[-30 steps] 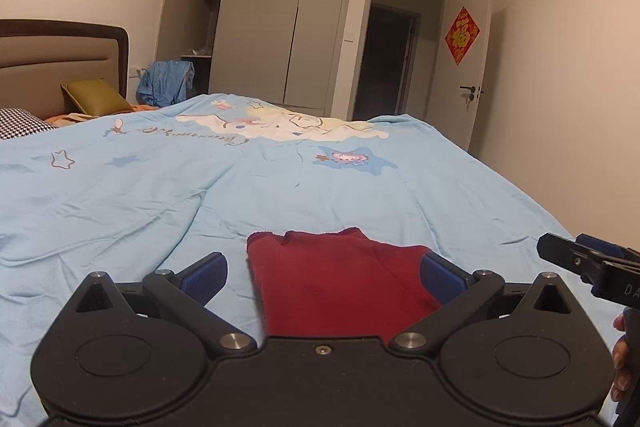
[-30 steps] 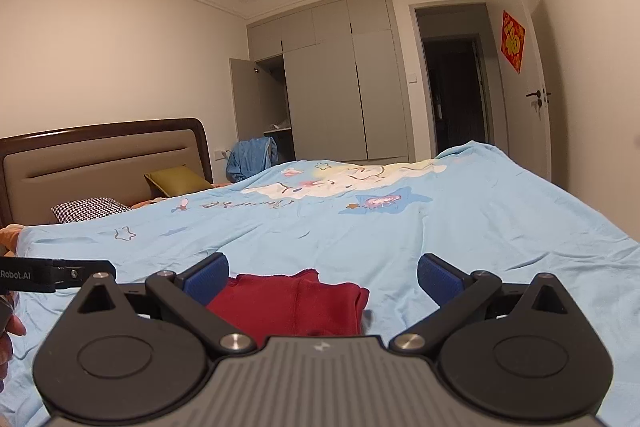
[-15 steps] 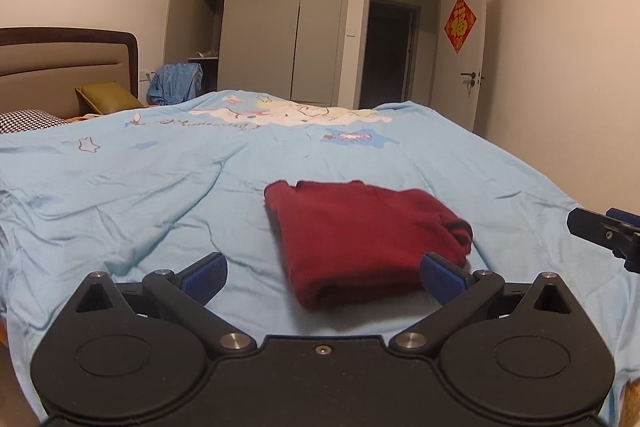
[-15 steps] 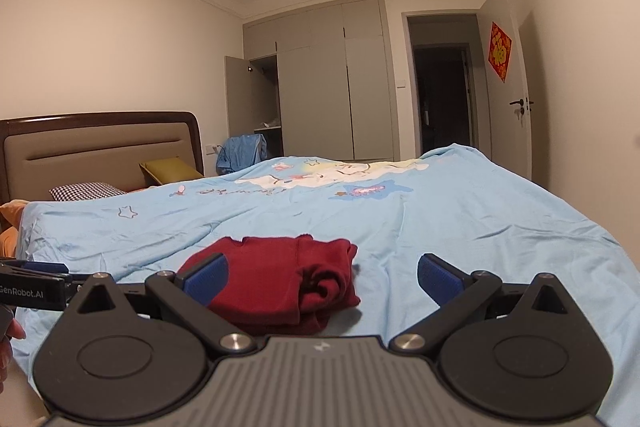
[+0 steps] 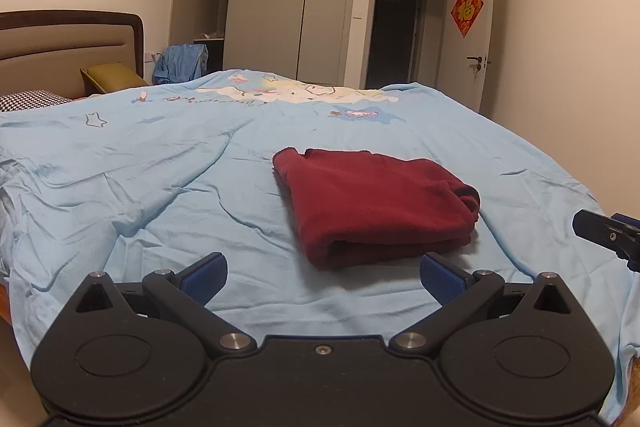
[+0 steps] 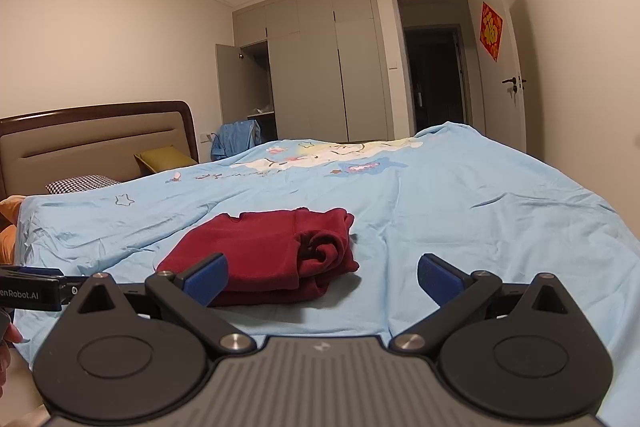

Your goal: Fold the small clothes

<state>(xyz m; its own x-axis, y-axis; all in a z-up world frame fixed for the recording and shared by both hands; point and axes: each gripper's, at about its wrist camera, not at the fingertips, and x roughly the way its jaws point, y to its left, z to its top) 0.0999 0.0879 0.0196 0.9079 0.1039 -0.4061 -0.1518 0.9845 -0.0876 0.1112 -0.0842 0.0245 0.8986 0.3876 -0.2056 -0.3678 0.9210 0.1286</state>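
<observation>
A dark red garment (image 5: 376, 203) lies folded into a thick rectangle on the light blue bedspread (image 5: 160, 167). In the left wrist view my left gripper (image 5: 322, 277) is open, a short way in front of the garment's near edge, nothing between its blue pads. In the right wrist view the same red garment (image 6: 268, 251) sits ahead and left of centre, its rolled end facing right. My right gripper (image 6: 322, 277) is open and empty; its left pad overlaps the garment's near corner in the image. The other gripper's tip shows at each view's edge.
The bed has a padded headboard (image 6: 92, 143), a checked pillow (image 6: 80, 183) and an olive cushion (image 6: 164, 159) at the left. A grey wardrobe (image 5: 280, 7) with one open door, a dark doorway (image 5: 394, 35) and a white door (image 5: 476, 47) stand beyond the bed.
Both grippers have drawn back from the red garment, which filled the space between the left pads and now lies whole ahead of them. Both stayed open.
</observation>
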